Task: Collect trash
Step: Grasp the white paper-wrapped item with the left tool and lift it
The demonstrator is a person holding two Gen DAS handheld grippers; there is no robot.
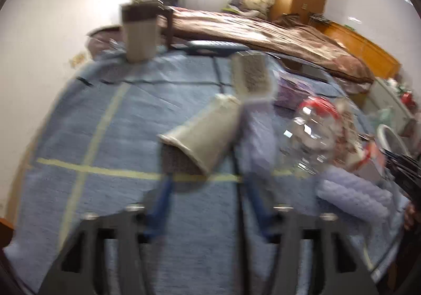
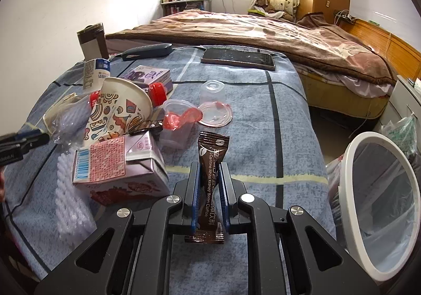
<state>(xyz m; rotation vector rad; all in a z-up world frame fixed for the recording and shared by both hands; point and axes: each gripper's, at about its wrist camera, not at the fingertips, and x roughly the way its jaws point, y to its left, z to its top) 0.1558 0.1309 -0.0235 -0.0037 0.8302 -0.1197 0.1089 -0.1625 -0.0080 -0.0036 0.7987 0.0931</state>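
Right gripper (image 2: 209, 184): pitched down over the blue-grey checked cloth (image 2: 250, 100), blue pads closed flat on both faces of a brown coffee sachet (image 2: 210, 176). The sachet stands upright between the pads, its top edge clear above them toward 12 o'clock and its bottom edge hanging below.

White-rimmed bin with a clear liner (image 2: 379, 205): at 3 o'clock of the right gripper, beside the cloth's edge, mouth tilted toward the camera.

Trash heap at 10 o'clock of the right gripper: pink and white drink carton (image 2: 118, 168), patterned paper cup (image 2: 118, 113) on its side, clear plastic cups with red residue (image 2: 179, 121).

Left gripper (image 1: 204, 176): frame blurred. Also angled down, jaws partly apart, with a beige paper cup with a brown sleeve (image 1: 202, 137) lying tilted between the blue fingertips (image 1: 163, 197). Whether the pads press on it I cannot tell. In the right wrist view the left gripper's tip enters at 9 o'clock.
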